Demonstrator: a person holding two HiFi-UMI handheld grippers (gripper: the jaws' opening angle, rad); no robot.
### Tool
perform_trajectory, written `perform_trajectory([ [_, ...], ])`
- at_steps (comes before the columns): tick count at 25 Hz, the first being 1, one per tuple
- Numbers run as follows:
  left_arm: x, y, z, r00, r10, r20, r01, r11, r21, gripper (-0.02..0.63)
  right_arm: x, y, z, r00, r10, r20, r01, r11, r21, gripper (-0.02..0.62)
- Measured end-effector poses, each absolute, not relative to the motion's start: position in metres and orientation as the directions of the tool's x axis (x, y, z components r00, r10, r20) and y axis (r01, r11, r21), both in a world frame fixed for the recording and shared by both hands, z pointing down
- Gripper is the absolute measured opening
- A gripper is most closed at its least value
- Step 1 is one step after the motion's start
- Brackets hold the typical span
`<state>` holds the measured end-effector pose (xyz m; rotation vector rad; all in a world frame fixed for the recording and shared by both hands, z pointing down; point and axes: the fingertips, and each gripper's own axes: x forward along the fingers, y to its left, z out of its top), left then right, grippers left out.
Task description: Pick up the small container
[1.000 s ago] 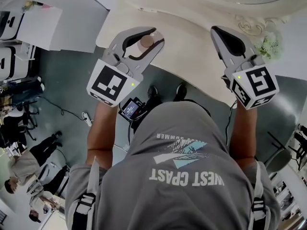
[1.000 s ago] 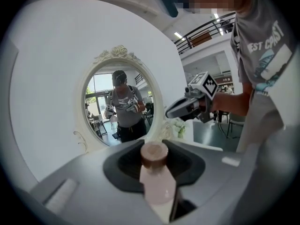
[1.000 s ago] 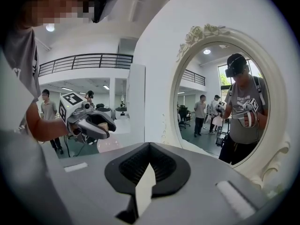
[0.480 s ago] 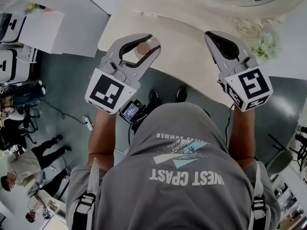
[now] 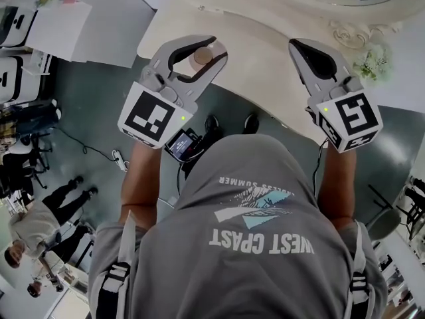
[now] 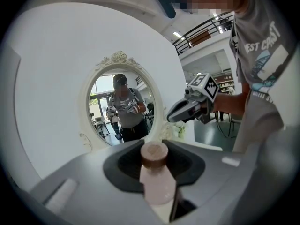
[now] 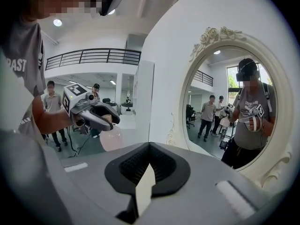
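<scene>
The left claw [image 5: 211, 50] is clamped on a small bottle [image 6: 157, 179]. Its two jaws press the pale pink body just below the brown cap, which pokes up between them. In the head view the bottle sits upper centre-left of the frame, over the near edge of the cream bench [image 5: 265, 65]. In the right gripper view it shows at middle left, its body hanging under the claw with the floor behind it.

The right claw [image 5: 297, 44] is at the upper right of the head view, well apart from the left one. Its jaws meet at the tips with nothing between them — only a pale sliver of gap shows further back in its own view.

Beyond both claws stands an oval mirror [image 6: 119, 107] in a white frame with carved flourishes. It fills the middle left of the left gripper view and reflects the person in a grey T-shirt [image 5: 255, 244]. A small spray of flowers [image 5: 368, 65] sits on the bench at the far right, just beyond the right claw. At the lower left of the head view, bystanders [image 5: 40, 224] stand on the dark floor.
</scene>
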<state>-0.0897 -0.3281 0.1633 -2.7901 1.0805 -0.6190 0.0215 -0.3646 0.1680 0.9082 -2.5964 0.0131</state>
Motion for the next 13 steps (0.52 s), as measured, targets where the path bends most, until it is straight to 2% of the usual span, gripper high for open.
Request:
perform_trajectory([
  [13, -0.094, -0.324, 0.175, 0.67, -0.66, 0.34, -0.626, -0.748, -0.219, 0.118, 0.017, -0.357, 0.177, -0.715, -0.59, 0.375, -0.598, 0.794, 0.109, -0.002],
])
